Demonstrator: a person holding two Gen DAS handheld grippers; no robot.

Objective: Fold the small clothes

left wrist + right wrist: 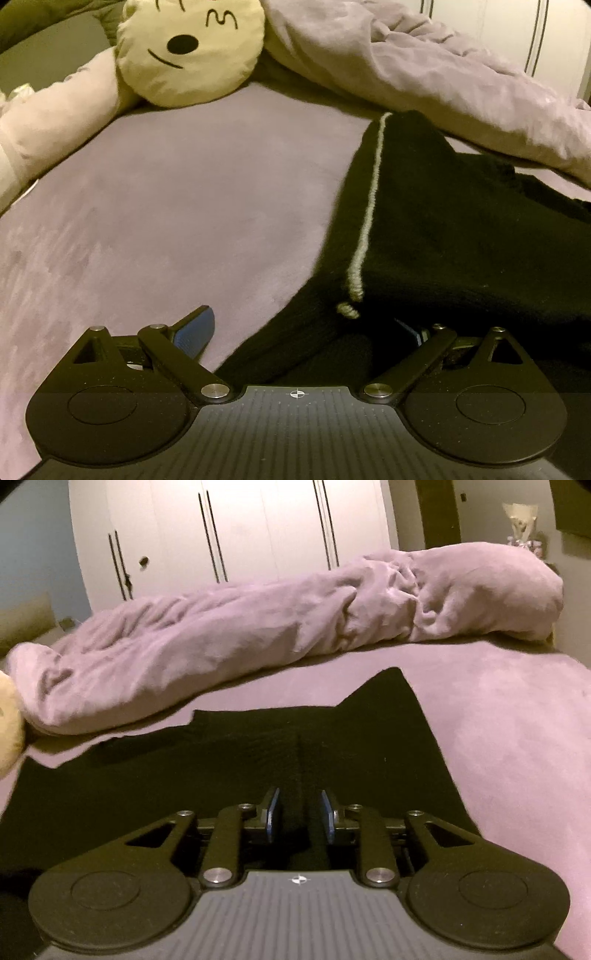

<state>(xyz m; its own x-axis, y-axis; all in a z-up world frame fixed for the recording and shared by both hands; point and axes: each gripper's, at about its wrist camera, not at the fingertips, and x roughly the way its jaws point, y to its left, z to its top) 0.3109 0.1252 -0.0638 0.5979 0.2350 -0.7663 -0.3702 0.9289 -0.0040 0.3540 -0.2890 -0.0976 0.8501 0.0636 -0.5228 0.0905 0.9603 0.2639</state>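
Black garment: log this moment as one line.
stage: fold underway | black garment: spread on bed | left gripper: open, cloth edge between jaws | right gripper: narrow gap over a fabric ridge

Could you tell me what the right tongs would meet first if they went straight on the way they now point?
Most likely the black garment: the right tongs point down at a raised ridge of it lying between the pads. The rolled blanket lies well beyond; depth is hard to judge.

I see open sheet (166,206) left of the black garment (443,229) — far side blocked by rumpled duvet (277,627) and plush pillow (188,51).
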